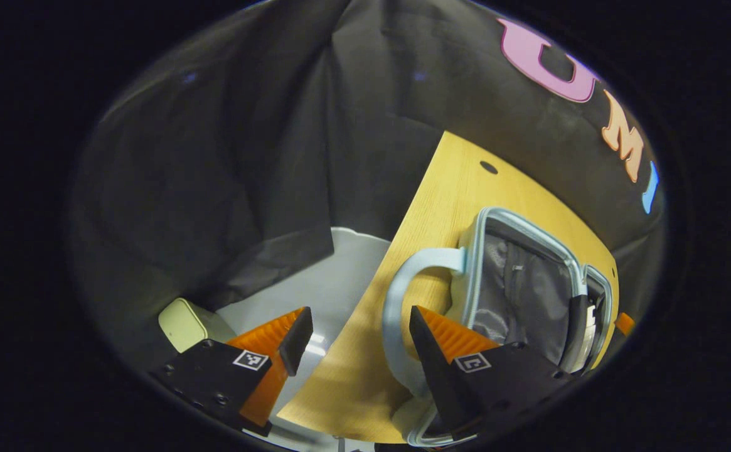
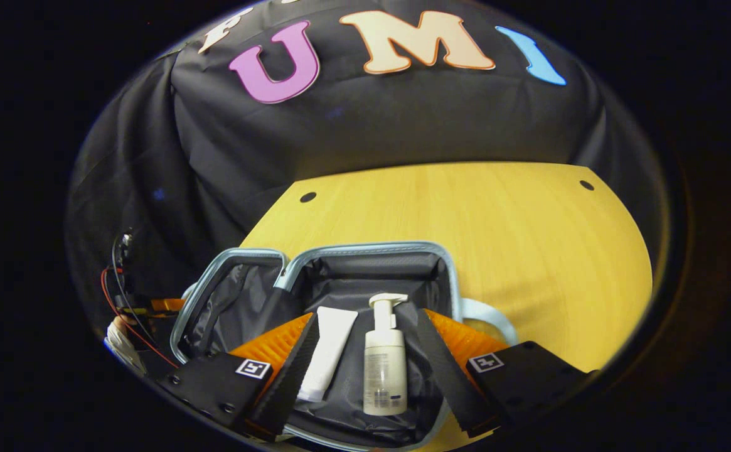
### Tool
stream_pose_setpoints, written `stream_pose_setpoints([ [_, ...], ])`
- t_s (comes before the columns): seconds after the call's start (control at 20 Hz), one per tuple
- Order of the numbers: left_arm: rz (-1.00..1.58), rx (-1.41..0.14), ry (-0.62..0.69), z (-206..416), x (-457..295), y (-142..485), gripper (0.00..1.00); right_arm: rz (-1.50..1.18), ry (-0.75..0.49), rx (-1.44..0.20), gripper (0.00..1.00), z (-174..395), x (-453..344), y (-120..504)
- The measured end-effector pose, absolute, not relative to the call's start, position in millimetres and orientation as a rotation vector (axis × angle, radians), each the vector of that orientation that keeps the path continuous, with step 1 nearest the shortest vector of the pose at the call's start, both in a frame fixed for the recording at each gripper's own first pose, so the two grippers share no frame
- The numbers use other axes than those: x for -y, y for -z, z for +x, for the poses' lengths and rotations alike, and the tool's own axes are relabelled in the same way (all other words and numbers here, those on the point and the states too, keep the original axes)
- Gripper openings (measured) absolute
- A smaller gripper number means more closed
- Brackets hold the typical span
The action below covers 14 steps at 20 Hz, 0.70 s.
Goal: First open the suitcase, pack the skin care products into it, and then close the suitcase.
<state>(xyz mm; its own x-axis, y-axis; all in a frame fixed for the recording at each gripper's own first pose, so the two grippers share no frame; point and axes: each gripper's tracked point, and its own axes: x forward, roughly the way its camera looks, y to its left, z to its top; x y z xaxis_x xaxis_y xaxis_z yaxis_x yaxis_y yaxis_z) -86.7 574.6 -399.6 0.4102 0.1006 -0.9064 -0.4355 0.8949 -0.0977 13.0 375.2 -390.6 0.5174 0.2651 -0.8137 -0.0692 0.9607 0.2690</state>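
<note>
Suitcase [image 2: 315,263] lies open on the wooden table [image 2: 497,232], both halves flat, dark lining up. In the nearer half: white tube [image 2: 327,351] and pump bottle [image 2: 384,370] side by side, lying along the lining, not touching. My right gripper [image 2: 362,361] hangs over them, fingers spread wide, holding nothing; the fingers cover the half's side walls. Near rim cut off at bottom edge. Label on bottle too small to make out. My left gripper [image 1: 356,342] also spread wide & empty, over the table edge by the suitcase handle [image 1: 403,282]. Pale box [image 1: 183,323] on floor, partly hidden behind the left finger.
</note>
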Motion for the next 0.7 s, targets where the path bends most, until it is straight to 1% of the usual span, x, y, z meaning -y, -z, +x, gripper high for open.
stream_pose_setpoints([
  [0.05, -0.344, -1.116, -0.34, -83.7, -574.6, 407.3, 0.92, 0.212, -0.189, -0.996, 0.98, 13.5, -369.2, 385.7],
  [0.1, -0.345, -1.131, -0.33, -81.3, -574.0, 413.9, 0.96, 0.208, -0.179, -0.986, 0.98, 13.5, -363.0, 381.6],
  [0.15, -0.35, -1.142, -0.32, -78.4, -572.8, 417.9, 0.86, 0.193, -0.171, -0.975, 0.98, 14.1, -356.8, 378.7],
  [0.2, -0.36, -1.147, -0.303, -73.6, -570.0, 418.4, 0.83, 0.165, -0.162, -0.961, 0.98, 14.2, -349.1, 377.1],
  [0.25, -0.349, -1.139, -0.306, -67.8, -572.4, 420.9, 0.77, 0.138, -0.156, -0.95, 0.98, 14.1, -342.0, 374.2],
  [0.3, -0.326, -1.137, -0.308, -67.4, -575.5, 421.1, 0.75, 0.121, -0.156, -0.944, 0.98, 11.4, -340.2, 372.7],
  [0.35, -0.337, -1.152, -0.282, -62.8, -569.2, 425.0, 0.59, 0.115, -0.16, -0.938, 0.98, 9.8, -340.0, 370.5],
  [0.4, -0.305, -1.186, -0.289, -67.2, -566.9, 425.0, 0.48, 0.108, -0.163, -0.931, 0.98, 8.2, -338.9, 369.3],
  [0.45, -0.261, -1.184, -0.29, -67.4, -566.6, 419.6, 0.36, 0.098, -0.165, -0.924, 0.98, 7.6, -336.5, 367.4],
  [0.5, -0.213, -1.202, -0.312, -65.3, -569.4, 419.2, 0.28, 0.091, -0.17, -0.913, 0.98, 7.3, -333.7, 365.1],
  [0.55, -0.188, -1.177, -0.326, -59.9, -565.6, 407.7, 0.09, 0.085, -0.176, -0.905, 0.98, 7.5, -329.3, 367.3],
  [0.7, -0.151, -1.139, -0.318, -53.1, -560.2, 372.9, 0.05, 0.084, -0.201, -0.876, 0.98, 6.3, -326.6, 356.6],
])
